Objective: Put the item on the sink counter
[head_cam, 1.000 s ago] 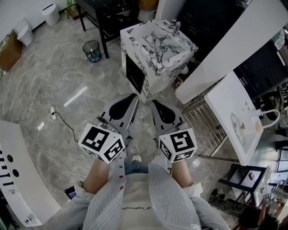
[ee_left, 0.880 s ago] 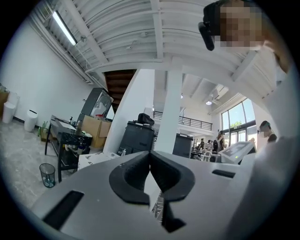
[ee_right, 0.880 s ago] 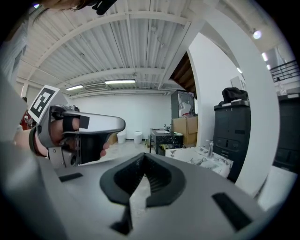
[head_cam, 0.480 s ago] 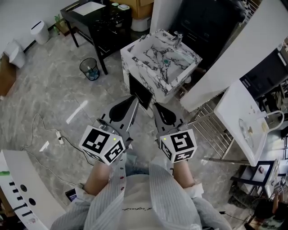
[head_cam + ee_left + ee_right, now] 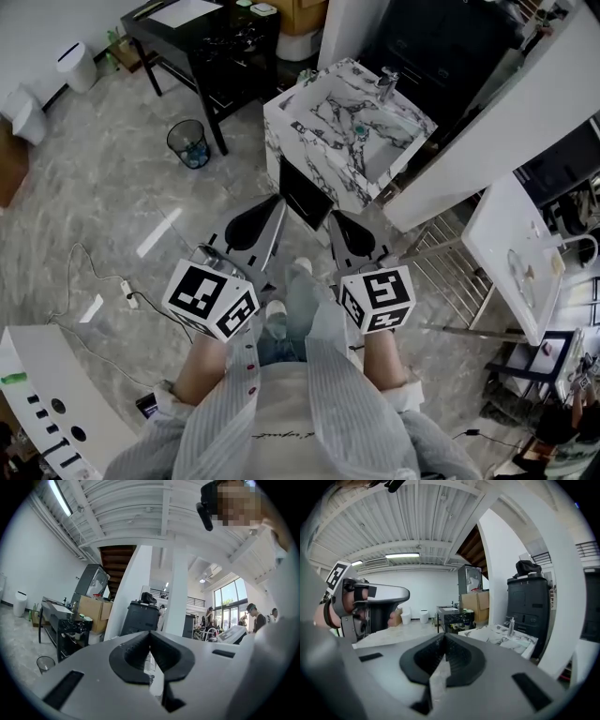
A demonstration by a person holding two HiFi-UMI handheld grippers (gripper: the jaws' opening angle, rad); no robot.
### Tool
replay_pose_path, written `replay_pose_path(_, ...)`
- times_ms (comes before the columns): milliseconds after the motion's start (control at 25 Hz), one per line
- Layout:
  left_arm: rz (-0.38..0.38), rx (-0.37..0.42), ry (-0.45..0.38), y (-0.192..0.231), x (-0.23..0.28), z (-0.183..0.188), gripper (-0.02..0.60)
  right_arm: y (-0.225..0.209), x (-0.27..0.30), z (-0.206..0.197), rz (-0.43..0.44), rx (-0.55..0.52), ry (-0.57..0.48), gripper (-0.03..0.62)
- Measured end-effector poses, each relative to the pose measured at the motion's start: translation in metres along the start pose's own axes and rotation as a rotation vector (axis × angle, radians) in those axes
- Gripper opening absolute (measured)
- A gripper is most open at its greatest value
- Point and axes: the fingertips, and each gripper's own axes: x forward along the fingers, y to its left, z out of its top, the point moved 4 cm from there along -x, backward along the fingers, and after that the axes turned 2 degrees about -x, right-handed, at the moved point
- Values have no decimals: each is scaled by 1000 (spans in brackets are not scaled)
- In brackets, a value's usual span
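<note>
1. Head view: the person holds the left gripper and the right gripper side by side, both pointing toward the marble sink bench. The fingers of both are pressed together, and I see no item between them. The bench stands just ahead of the 2 tips and reaches to the right of them. It is turned cornerwise, with its faucet at the far side. The right gripper is the nearer one to the bench top. A black table and a waste bin are ahead and to the left of the left fingers, well apart from them.

2. Left gripper view: its fingers meet at the tip and grip nothing. The gripper body hides the sink bench. Only the black table and the waste bin show, to the left.

3. Right gripper view: its fingers are also closed on nothing. The sink bench lies ahead and to the right of them, with the faucet upright on it. The left gripper shows beside, at the left.

4. Judgement: I cannot tell which item is meant. No view shows it in either gripper, so its place and its long axis stay unknown. I think an item must first be found and taken. After that, the right hand has the shorter way to the bench.
</note>
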Motion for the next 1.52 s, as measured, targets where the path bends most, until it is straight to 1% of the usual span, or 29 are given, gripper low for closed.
replay_pose_path(160,-6,-8,11,22,17,-3,17,-7,25,-3,-3,-4,25,9)
replay_pose_path(400,1,-13,21,61,58,1,17,-34,78,5,3,-5,42,9)
replay_pose_path(600,-12,-14,33,98,109,7,17,-70,131,15,-10,9,53,9)
replay_pose_path(800,-44,-18,53,128,174,18,17,-116,174,27,-41,24,70,9)
replay_pose_path(1000,-105,-14,71,146,248,33,17,-175,205,42,-107,38,82,9)
replay_pose_path(1200,-180,-7,82,152,308,36,17,-222,225,44,-174,62,97,9)
replay_pose_path(1360,-238,-9,99,153,349,33,17,-256,242,44,-203,72,110,9)
replay_pose_path(1520,-286,-14,112,154,380,31,17,-280,254,48,-232,64,122,9)
